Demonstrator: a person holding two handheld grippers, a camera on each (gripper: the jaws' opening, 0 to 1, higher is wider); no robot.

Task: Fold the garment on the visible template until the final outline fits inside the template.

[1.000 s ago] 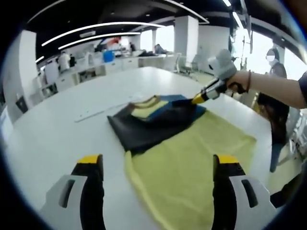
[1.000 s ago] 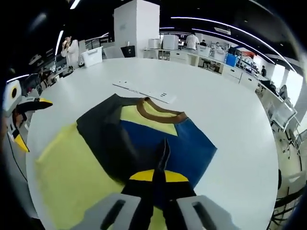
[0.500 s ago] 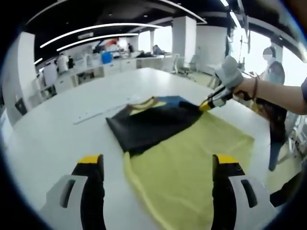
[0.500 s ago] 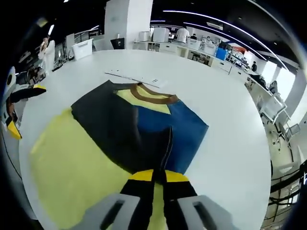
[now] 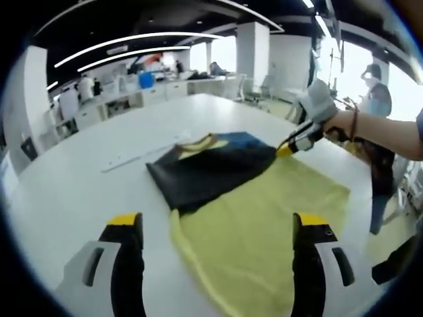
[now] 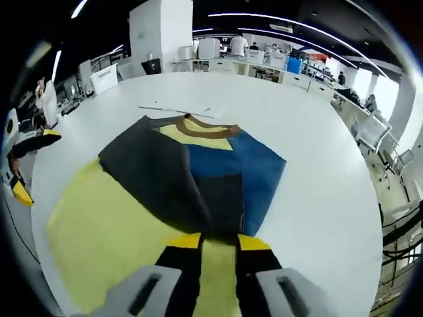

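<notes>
Shirt half-folded on the white table, one gripper spread, the other near the cloth edge.

Nearest us, the left gripper (image 5: 218,228) hangs with jaws spread wide over the yellow part of the shirt (image 5: 258,218). The right gripper (image 6: 217,246) has its jaws slightly parted at the dark folded flap's edge. The shirt lies flat on the table (image 6: 317,165); beyond its collar lies a thin white strip (image 6: 178,109), its print too small for us to read.

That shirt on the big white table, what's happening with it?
A person is folding a dark grey, blue and yellow shirt that lies on a yellow sheet on the white table. The right gripper sits at the edge of the dark grey flap, jaws a little apart. The left gripper hangs open near the sheet, holding nothing. The fold isn't finished.
</notes>
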